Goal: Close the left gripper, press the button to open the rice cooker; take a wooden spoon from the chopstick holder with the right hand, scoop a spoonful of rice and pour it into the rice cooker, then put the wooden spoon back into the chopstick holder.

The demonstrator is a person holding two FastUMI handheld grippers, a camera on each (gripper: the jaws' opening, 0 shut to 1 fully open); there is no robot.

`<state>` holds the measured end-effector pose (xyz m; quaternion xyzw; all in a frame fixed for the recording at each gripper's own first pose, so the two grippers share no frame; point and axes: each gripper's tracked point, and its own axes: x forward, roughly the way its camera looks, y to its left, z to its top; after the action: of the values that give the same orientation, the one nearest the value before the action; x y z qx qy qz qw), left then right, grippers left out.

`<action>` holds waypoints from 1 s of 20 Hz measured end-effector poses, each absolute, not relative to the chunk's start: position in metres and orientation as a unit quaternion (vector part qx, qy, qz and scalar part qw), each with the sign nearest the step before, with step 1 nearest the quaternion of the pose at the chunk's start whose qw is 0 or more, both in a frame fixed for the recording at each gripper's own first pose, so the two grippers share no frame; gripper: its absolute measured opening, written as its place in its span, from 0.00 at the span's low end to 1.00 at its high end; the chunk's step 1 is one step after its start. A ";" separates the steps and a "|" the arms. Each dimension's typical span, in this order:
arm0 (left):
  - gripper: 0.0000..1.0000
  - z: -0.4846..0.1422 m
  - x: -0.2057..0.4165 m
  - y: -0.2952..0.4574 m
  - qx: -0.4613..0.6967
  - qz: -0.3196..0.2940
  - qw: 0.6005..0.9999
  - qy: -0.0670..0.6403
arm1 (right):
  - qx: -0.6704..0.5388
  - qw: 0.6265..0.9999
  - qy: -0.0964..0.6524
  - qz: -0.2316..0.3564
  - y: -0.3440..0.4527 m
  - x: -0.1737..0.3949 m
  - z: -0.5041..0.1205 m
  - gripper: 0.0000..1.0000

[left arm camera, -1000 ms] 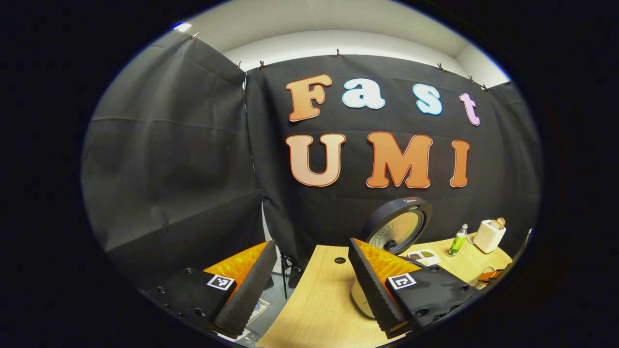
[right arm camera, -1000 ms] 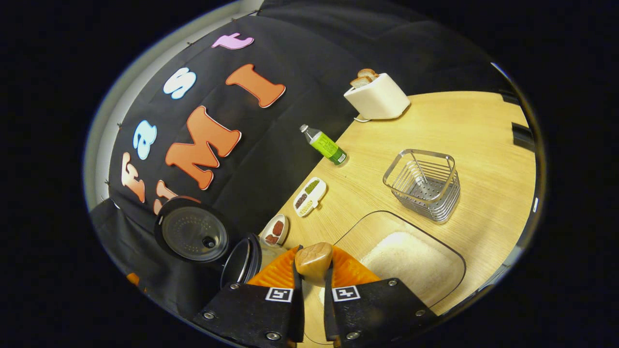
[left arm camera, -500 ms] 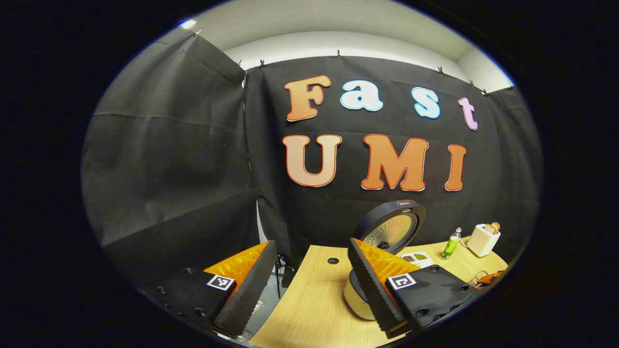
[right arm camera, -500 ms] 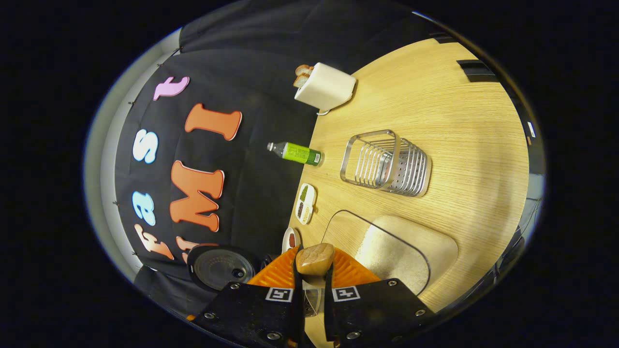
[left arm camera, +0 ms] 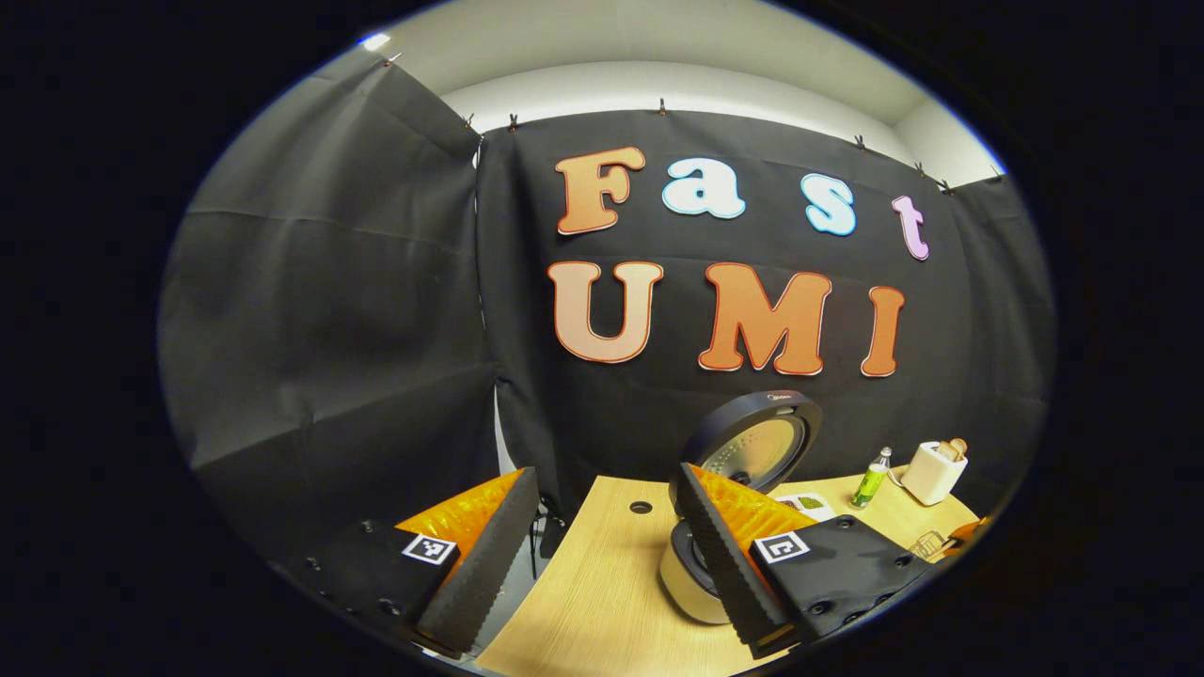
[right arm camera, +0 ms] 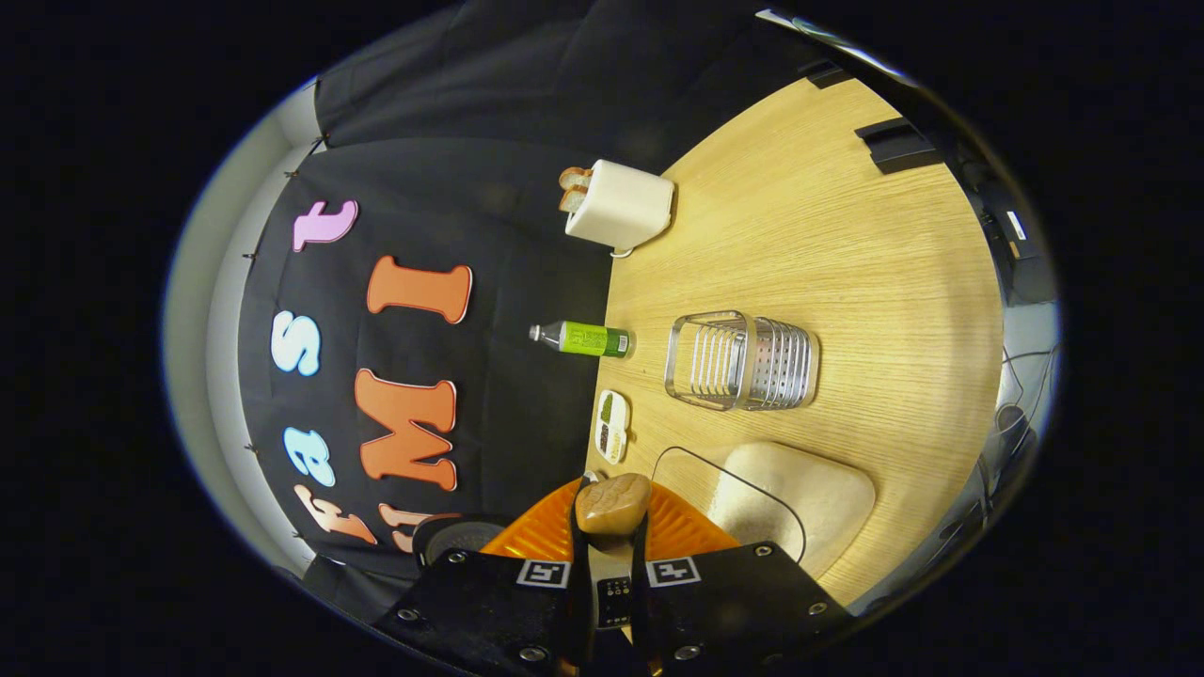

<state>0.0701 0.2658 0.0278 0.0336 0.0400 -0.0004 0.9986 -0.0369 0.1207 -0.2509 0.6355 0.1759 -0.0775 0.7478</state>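
The rice cooker (left arm camera: 685,585) stands on the wooden table with its round lid (left arm camera: 752,442) raised. My left gripper (left arm camera: 602,531) hangs open in front of it, its right finger overlapping the cooker body. In the right gripper view, my right gripper (right arm camera: 609,491) is shut on the wooden spoon (right arm camera: 613,506), whose rounded wooden end sticks out between the fingertips. This view is rolled about a quarter turn. The metal chopstick holder (right arm camera: 743,362) stands mid-table with no utensil inside. A clear rice container (right arm camera: 792,496) with white rice lies just beyond the right fingers. The dark cooker lid (right arm camera: 456,534) shows at lower left.
A green bottle (right arm camera: 583,338), a white toaster (right arm camera: 616,204) with bread and a small divided dish (right arm camera: 611,426) line the table's back edge by the black cloth. The same bottle (left arm camera: 870,480) and toaster (left arm camera: 931,470) sit right of the cooker. A table hole (left arm camera: 641,508) lies ahead.
The right gripper has rolled further with the spoon, so the table now runs nearly vertical in its view. The left gripper has drawn back slightly; more of the cooker body shows.
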 end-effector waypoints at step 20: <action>0.98 0.012 0.072 0.276 -0.013 -0.001 0.999 0.048 | 0.677 0.718 0.160 0.025 0.206 0.050 -0.118 0.15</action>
<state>0.0718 0.2760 0.0123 -0.0134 0.0484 -0.0015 0.9987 0.0498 0.2058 -0.1184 0.6771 0.1604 0.0251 0.7178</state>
